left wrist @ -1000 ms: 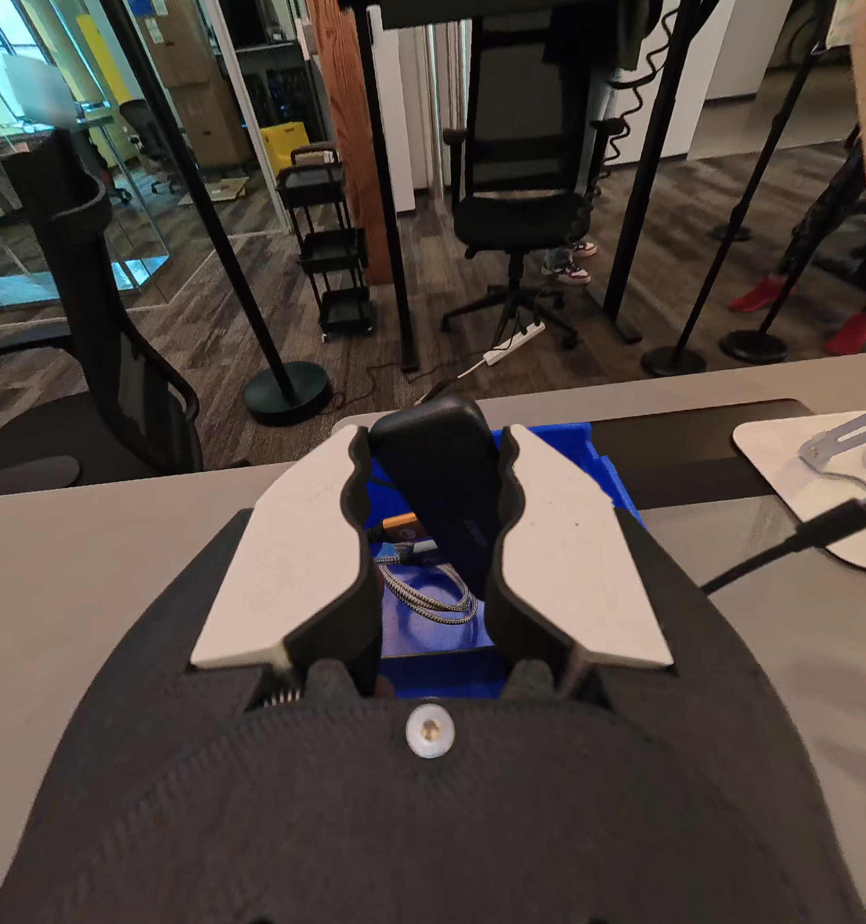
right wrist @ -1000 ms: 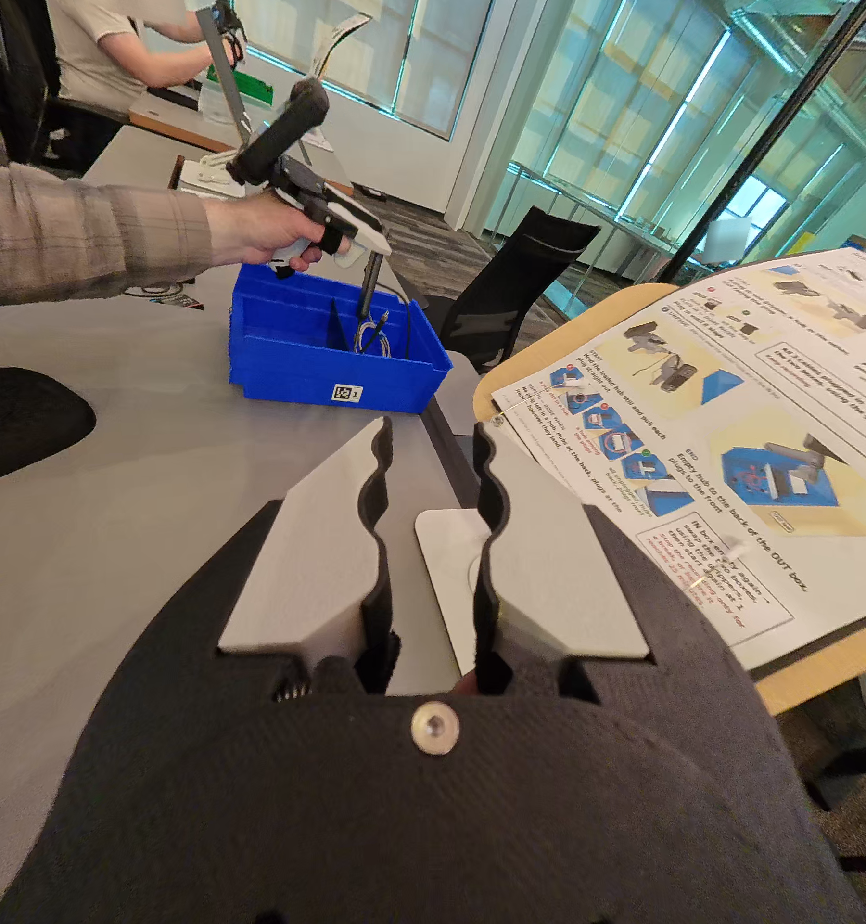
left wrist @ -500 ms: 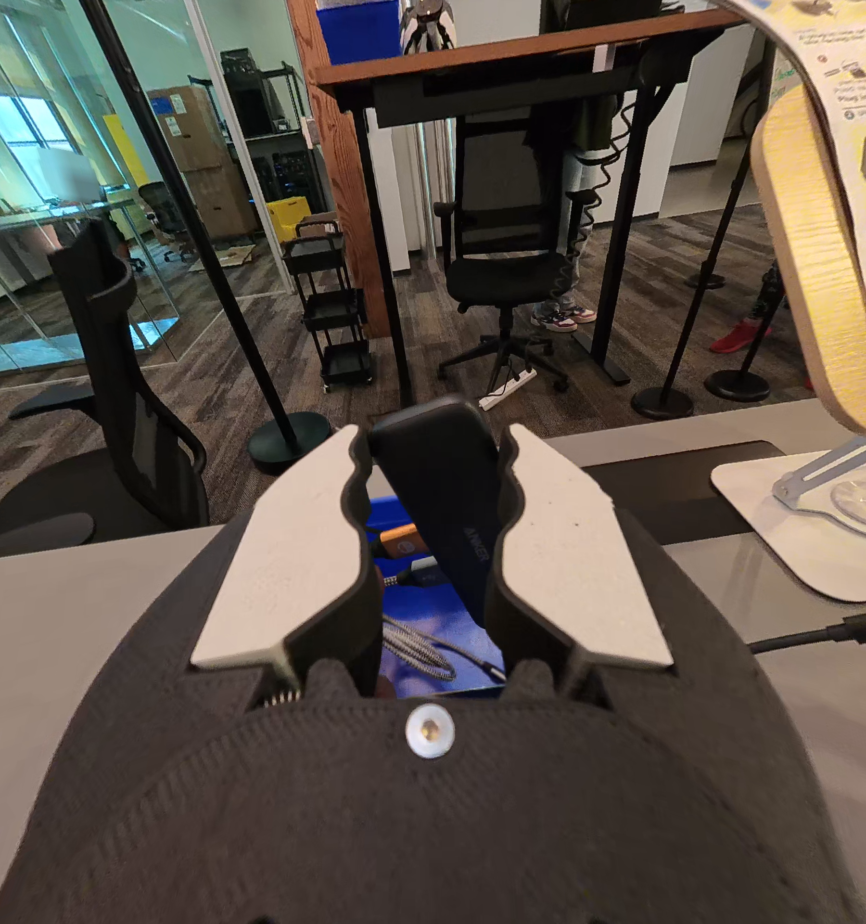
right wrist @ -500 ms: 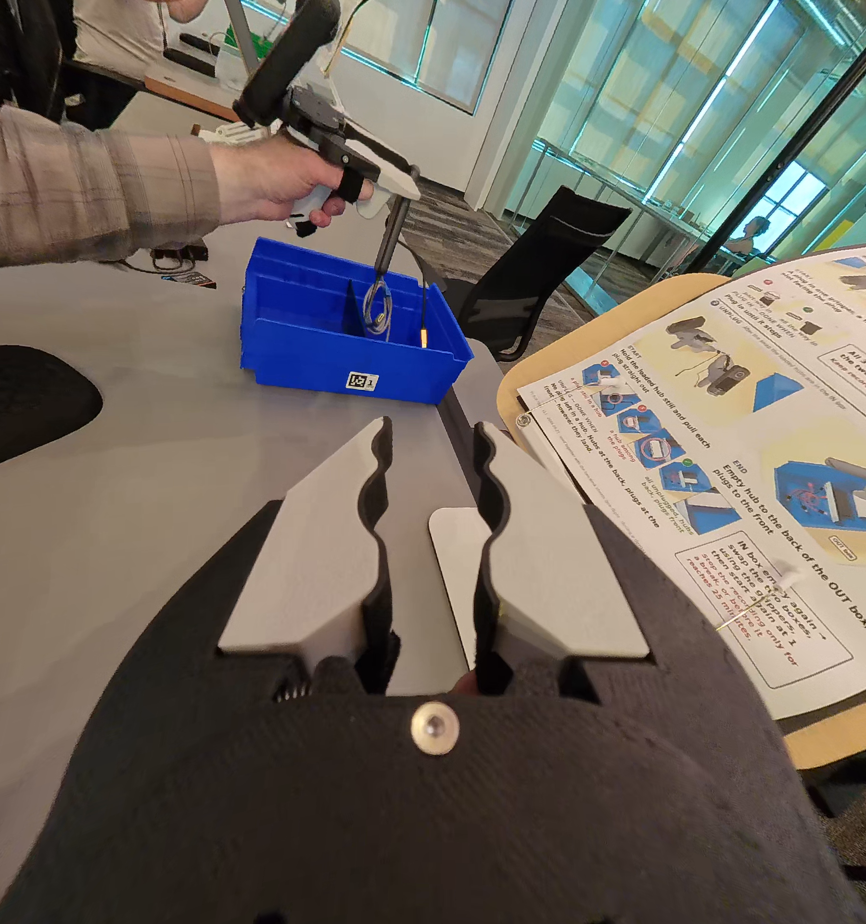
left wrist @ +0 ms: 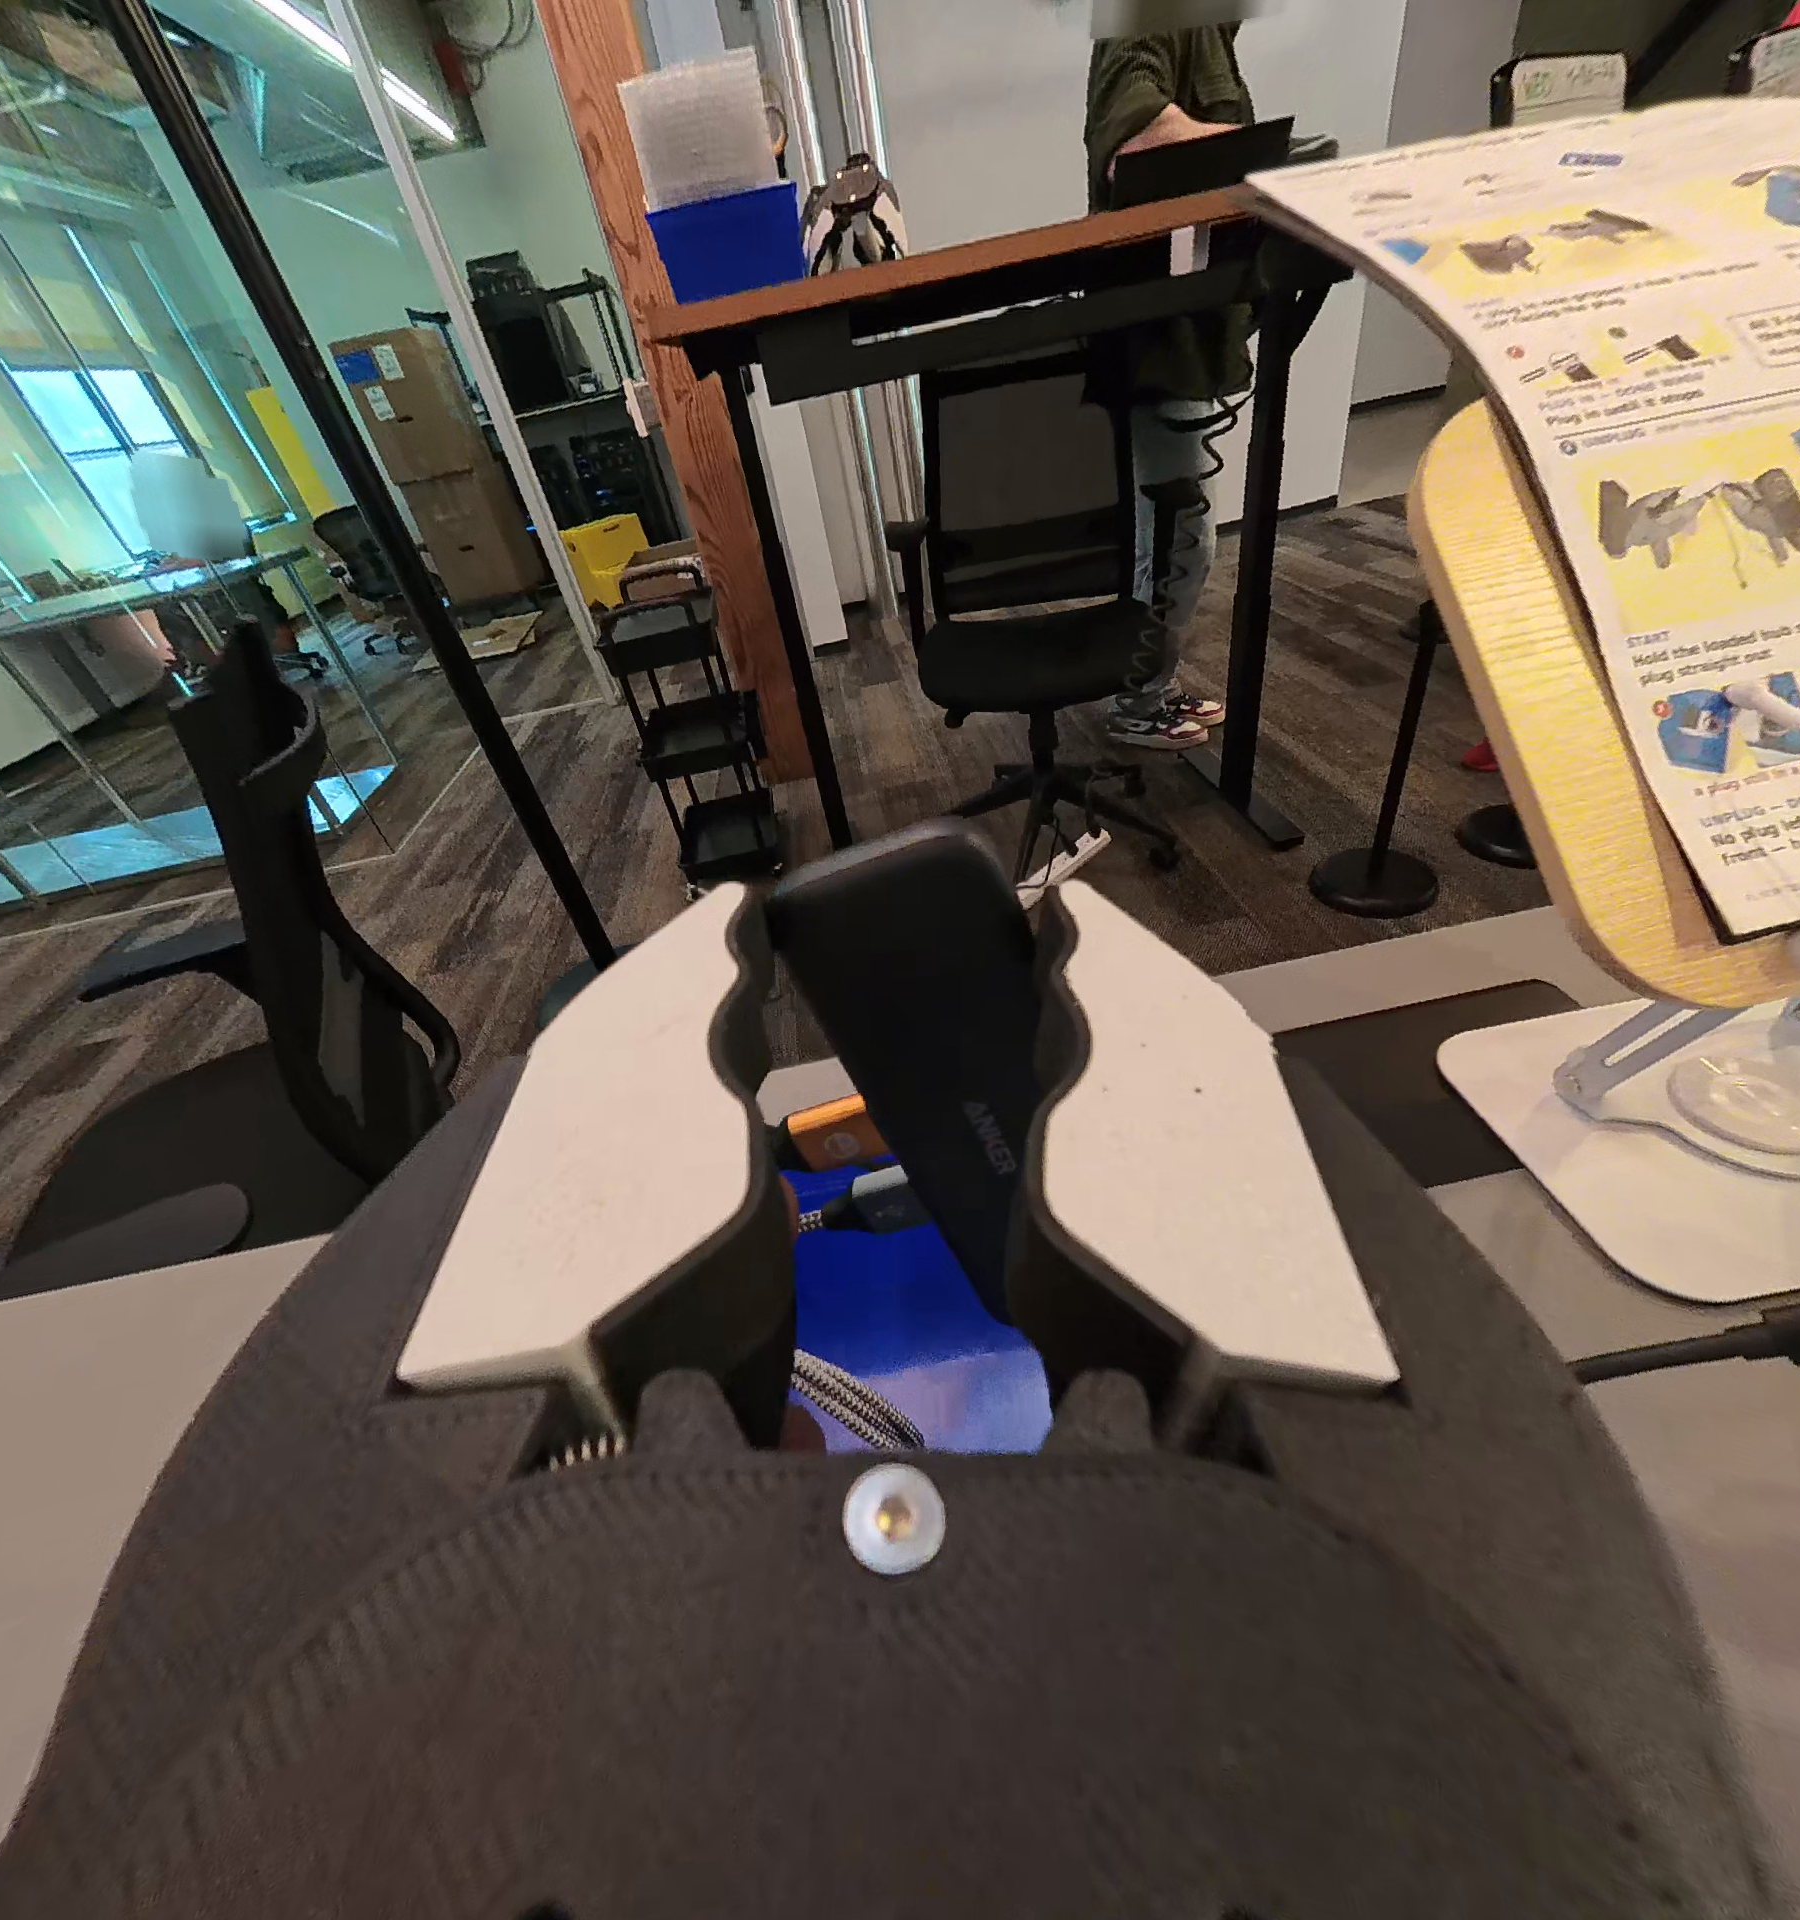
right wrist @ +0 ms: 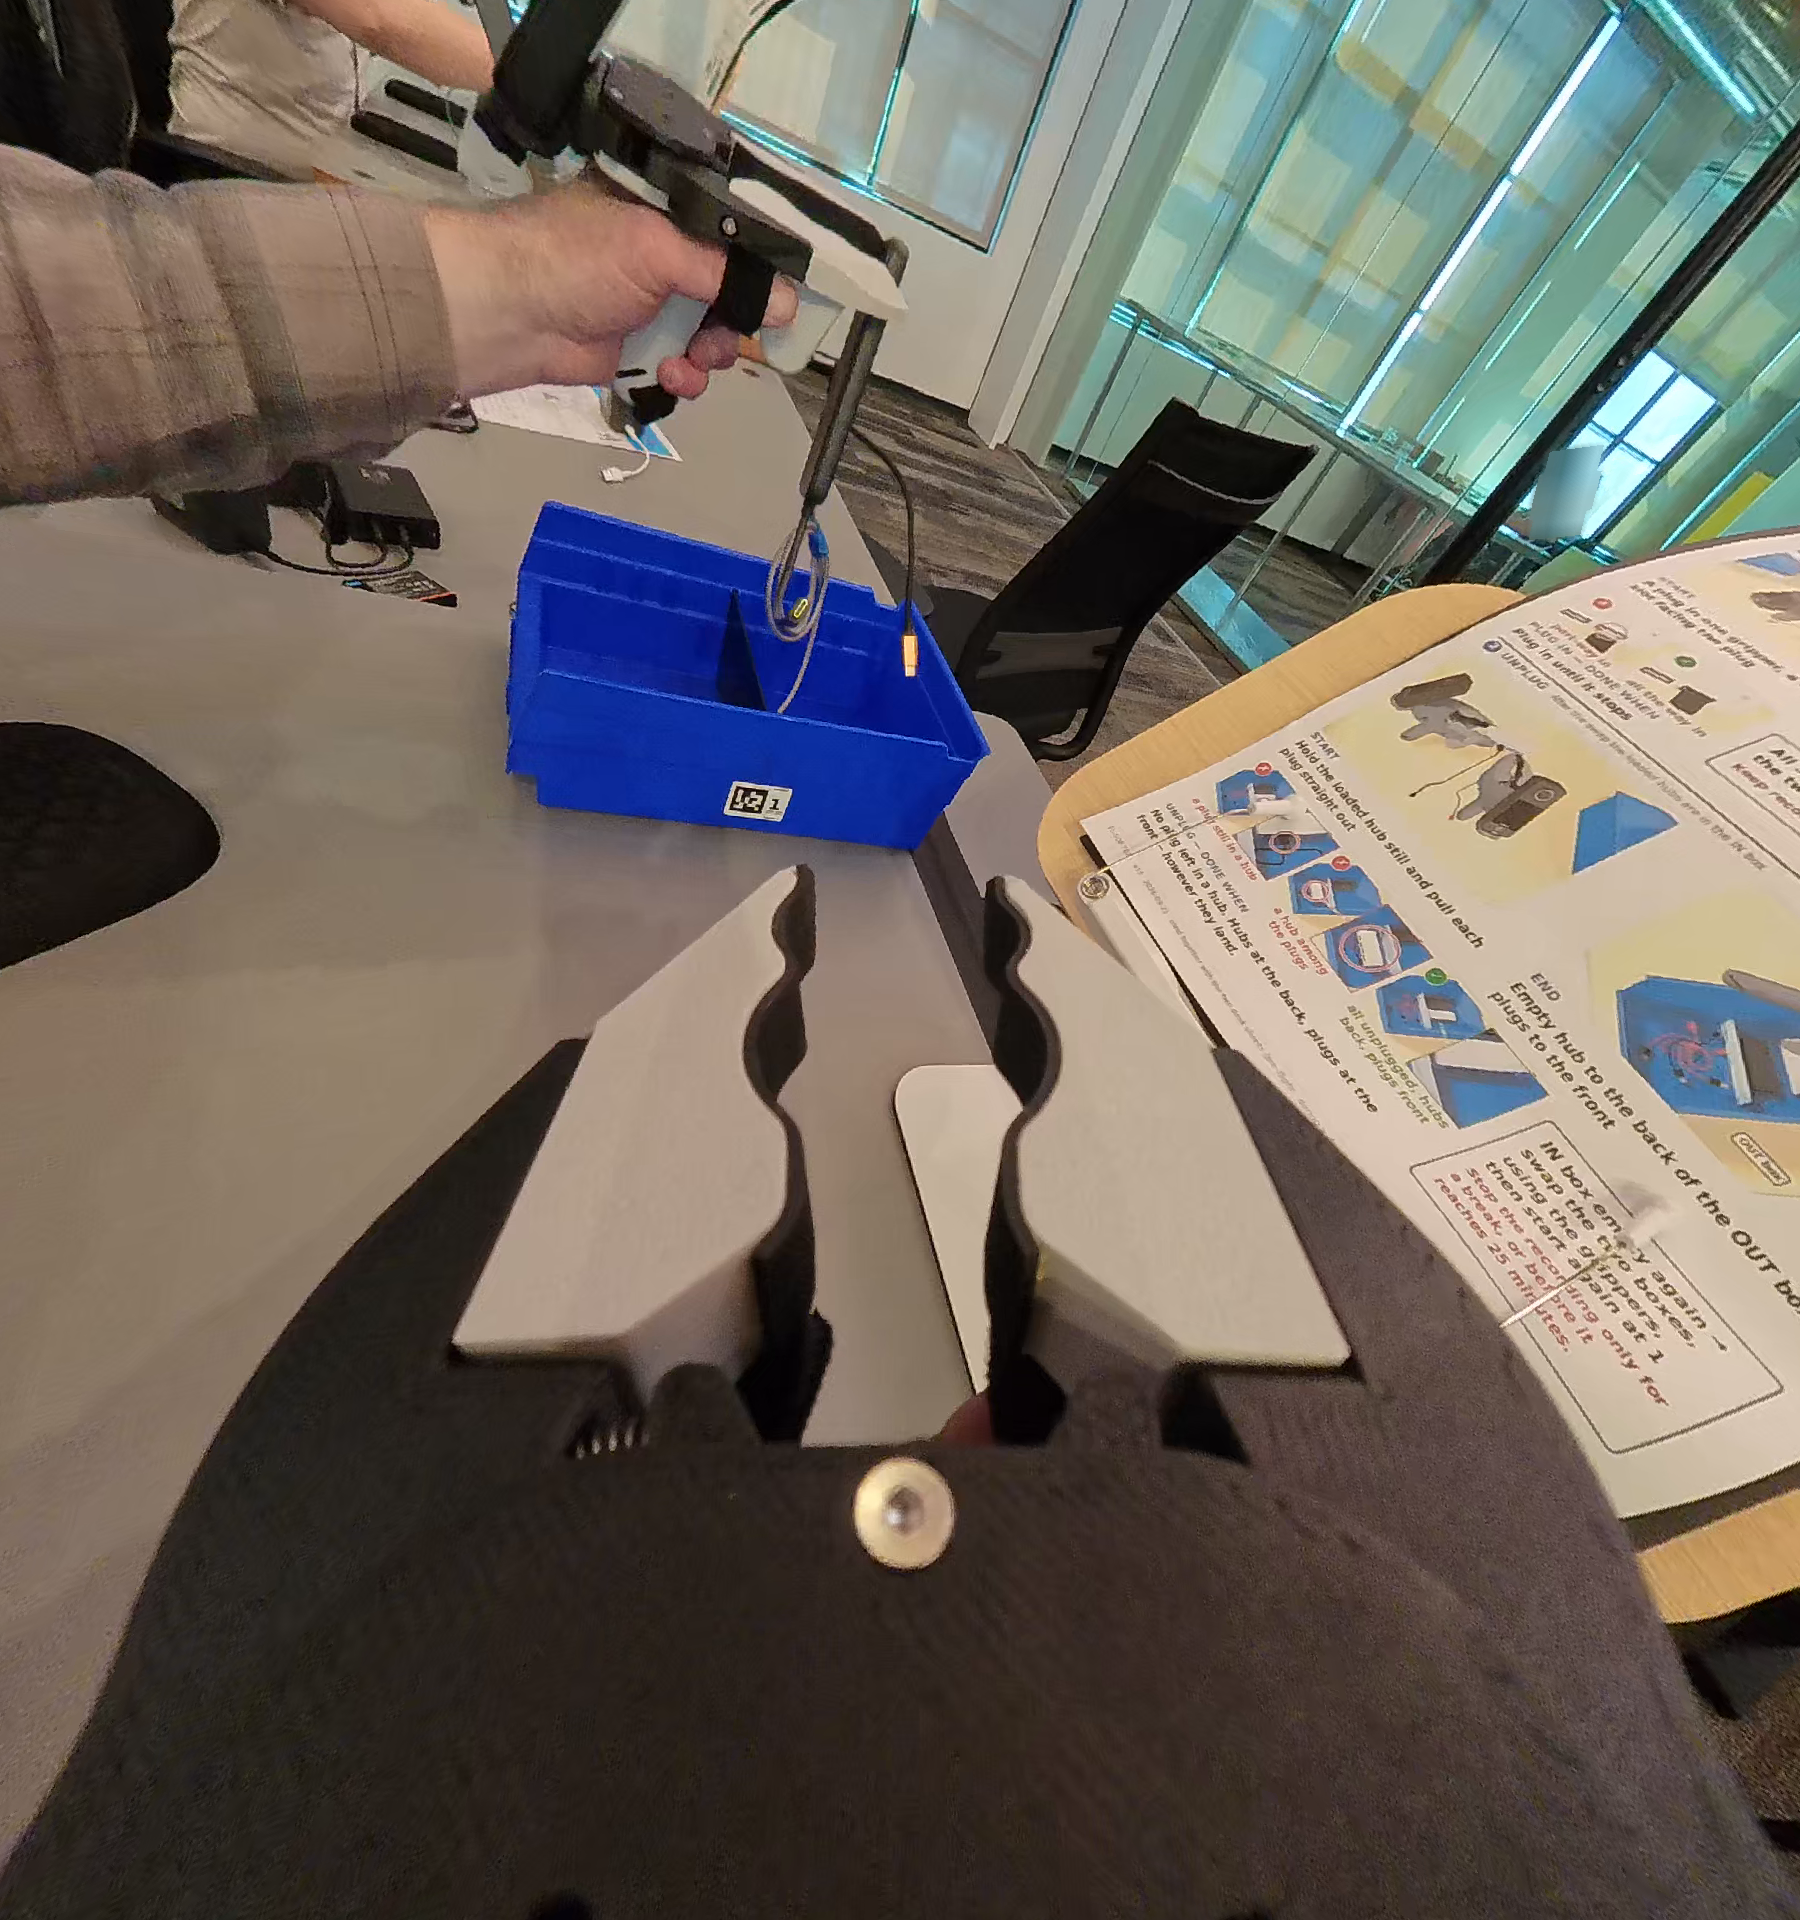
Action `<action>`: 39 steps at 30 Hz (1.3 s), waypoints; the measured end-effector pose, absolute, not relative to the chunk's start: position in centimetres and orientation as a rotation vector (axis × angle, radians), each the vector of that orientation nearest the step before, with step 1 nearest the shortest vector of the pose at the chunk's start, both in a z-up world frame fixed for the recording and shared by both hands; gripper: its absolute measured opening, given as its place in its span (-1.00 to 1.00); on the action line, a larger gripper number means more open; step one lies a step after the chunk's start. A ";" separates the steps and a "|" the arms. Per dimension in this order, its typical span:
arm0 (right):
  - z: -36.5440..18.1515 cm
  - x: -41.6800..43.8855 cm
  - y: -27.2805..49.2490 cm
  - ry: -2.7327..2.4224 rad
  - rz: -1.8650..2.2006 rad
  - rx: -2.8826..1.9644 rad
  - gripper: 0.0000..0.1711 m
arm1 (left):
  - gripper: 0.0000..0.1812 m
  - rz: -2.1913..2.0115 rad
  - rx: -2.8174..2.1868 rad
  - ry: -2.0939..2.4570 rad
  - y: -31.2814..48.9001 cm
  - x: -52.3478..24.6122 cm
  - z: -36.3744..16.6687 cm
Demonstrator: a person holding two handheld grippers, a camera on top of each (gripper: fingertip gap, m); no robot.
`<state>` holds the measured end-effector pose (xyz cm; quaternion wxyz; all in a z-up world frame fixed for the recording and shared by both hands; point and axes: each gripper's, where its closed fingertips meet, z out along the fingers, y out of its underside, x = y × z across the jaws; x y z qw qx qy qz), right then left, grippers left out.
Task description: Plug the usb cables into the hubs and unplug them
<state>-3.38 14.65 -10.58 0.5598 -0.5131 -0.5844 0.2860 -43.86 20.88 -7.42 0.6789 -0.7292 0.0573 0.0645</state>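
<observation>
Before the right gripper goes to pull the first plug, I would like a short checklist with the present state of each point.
1. Left gripper shut on the hub: ok.
2. Hub lifted out of the blue bin, cables hanging free: ok.
3. Braided cable and orange-tipped cable hang apart, not tangled: ok in the right wrist view.
4. Right gripper open and holding nothing: ok.
5. How deep the plugs sit in the hub: cannot tell.
6. Right gripper near the plugs: not ok, it is apart, over the grey table.
</observation>
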 end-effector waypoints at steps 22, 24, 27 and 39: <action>-9.4 -3.2 13.8 -1.366 0.684 -1.172 -0.64 | -0.47 0.222 -1.514 0.258 15.4 -38.1 3.3; -9.1 -3.2 13.7 -1.358 0.687 -1.164 -0.64 | -0.47 0.223 -1.505 0.274 14.8 -37.2 4.0; -8.5 -3.3 13.3 -1.342 0.703 -1.143 -0.63 | -0.47 0.218 -1.489 0.292 13.8 -35.5 4.8; -6.5 -7.7 10.7 -1.223 0.854 -1.084 -0.63 | -0.47 0.123 -1.459 0.393 10.7 -25.0 3.5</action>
